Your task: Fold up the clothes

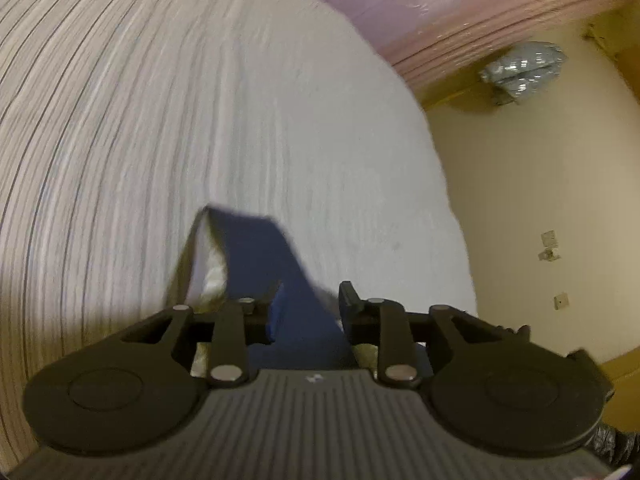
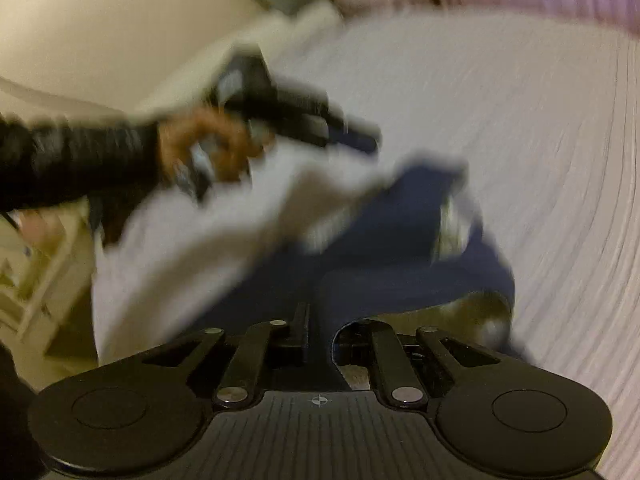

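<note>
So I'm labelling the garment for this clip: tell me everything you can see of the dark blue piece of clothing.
The dark blue garment looks like soft, plain woven or knit fabric with a pale, partly patterned inner side showing at its folds. It lies crumpled and partly lifted over the white ribbed bedcover. The right claw is shut on a fold of it. A strip also runs between the left claw's fingers, whose jaws stand apart. Motion blur hides seams and what kind of garment it is.

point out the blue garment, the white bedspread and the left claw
blue garment (image 2: 400, 240): right wrist view, dark fold in the middle.
white bedspread (image 1: 200, 100): left wrist view, bare ribbed surface.
left claw (image 1: 306, 300): left wrist view, gap between its fingertips, blue cloth there.
</note>
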The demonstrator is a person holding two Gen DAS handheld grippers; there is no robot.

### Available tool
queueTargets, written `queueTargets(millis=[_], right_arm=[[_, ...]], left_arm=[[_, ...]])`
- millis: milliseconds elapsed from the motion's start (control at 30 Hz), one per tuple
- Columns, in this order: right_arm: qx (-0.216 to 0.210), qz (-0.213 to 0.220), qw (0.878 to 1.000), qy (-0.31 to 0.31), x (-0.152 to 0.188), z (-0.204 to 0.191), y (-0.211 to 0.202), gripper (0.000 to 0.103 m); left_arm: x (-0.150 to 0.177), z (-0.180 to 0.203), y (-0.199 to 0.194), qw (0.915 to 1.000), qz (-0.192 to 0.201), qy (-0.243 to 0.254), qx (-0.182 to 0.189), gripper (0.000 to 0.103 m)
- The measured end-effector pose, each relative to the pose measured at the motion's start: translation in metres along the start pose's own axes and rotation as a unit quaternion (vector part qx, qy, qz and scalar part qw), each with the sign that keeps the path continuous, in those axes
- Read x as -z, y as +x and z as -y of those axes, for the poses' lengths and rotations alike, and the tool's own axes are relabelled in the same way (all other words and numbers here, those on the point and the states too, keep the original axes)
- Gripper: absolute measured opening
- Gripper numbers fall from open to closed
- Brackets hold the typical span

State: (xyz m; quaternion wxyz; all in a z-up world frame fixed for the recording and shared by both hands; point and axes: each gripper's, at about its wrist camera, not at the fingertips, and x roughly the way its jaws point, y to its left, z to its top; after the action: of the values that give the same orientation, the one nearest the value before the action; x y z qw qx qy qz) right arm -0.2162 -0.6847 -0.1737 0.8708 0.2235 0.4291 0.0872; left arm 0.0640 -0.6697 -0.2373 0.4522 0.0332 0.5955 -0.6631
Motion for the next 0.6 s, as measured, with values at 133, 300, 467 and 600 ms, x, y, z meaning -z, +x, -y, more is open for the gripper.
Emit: queueTargets(millis=[133,300,467,600], right_arm=[[0.039,-0.011,0.996,0.079,0.025,0.035,-0.003,0.009],[0.040,0.037,0.980,0.189,0.019,0.065,-0.012,0.009],[0.057,0.100,0.970,0.214,0.004,0.080,-0.028,0.010],[0.118,0.160,0.959,0.201,-0.017,0.097,-0.044,0.010]], left_arm=[[0.010,-0.001,0.003,0.9998,-0.014,0.010,-0.014,0.025],[0.010,0.004,0.008,0.9992,-0.014,0.025,-0.028,0.028],[0.005,0.007,0.007,0.9990,0.000,0.030,-0.033,0.032],[0.003,0.009,0.007,0.9988,0.003,0.032,-0.036,0.032]])
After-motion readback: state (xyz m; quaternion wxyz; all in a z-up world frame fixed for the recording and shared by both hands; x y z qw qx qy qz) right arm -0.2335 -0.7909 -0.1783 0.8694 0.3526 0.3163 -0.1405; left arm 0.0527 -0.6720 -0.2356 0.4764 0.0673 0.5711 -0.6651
